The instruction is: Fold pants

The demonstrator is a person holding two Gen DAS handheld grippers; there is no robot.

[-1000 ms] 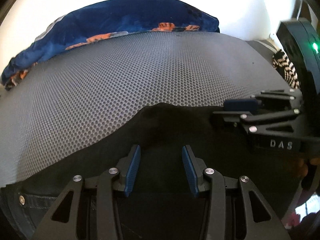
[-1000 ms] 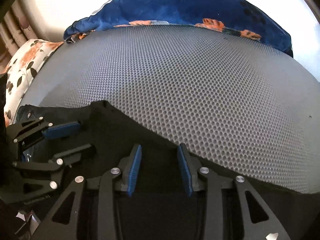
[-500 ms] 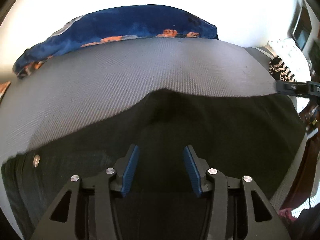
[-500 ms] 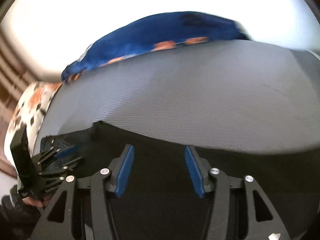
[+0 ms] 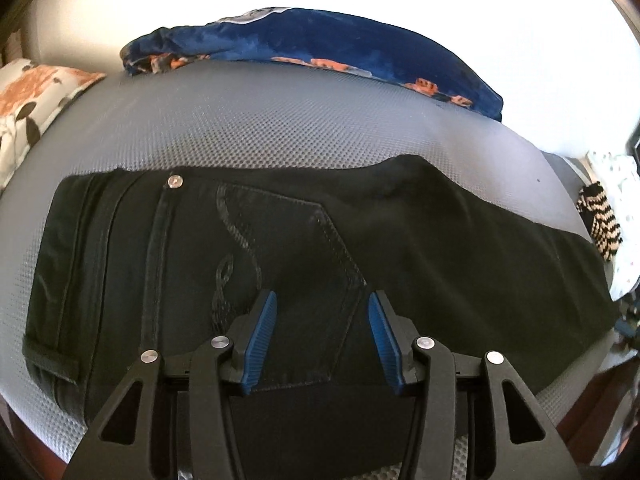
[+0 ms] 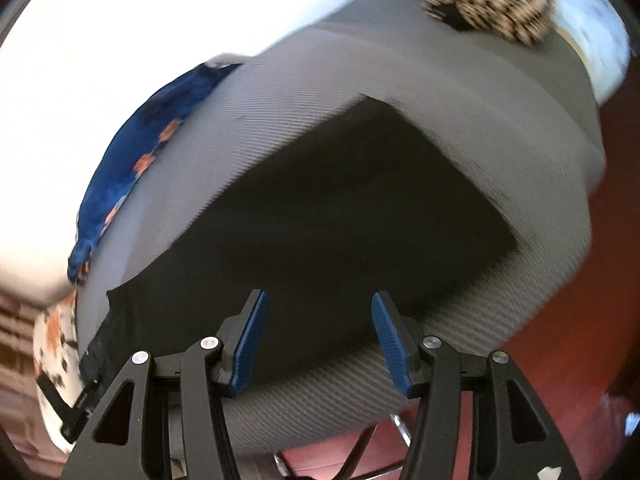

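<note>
Black pants lie flat across a grey mesh pad, waistband at the left, back pocket facing up, legs running right. My left gripper is open and empty, raised above the pocket. In the right wrist view the pants show as a dark slab on the pad. My right gripper is open and empty above the near edge of the pants' leg end. The view is tilted and blurred.
A blue blanket with orange flowers lies along the pad's far edge. A floral pillow is at the far left. A black-and-white patterned cloth sits at the right end. Red-brown floor shows past the pad's edge.
Both grippers have lifted up and back from the pants, staying open. The left view now takes in the whole waist end; the right gripper has swung right and tilted.
</note>
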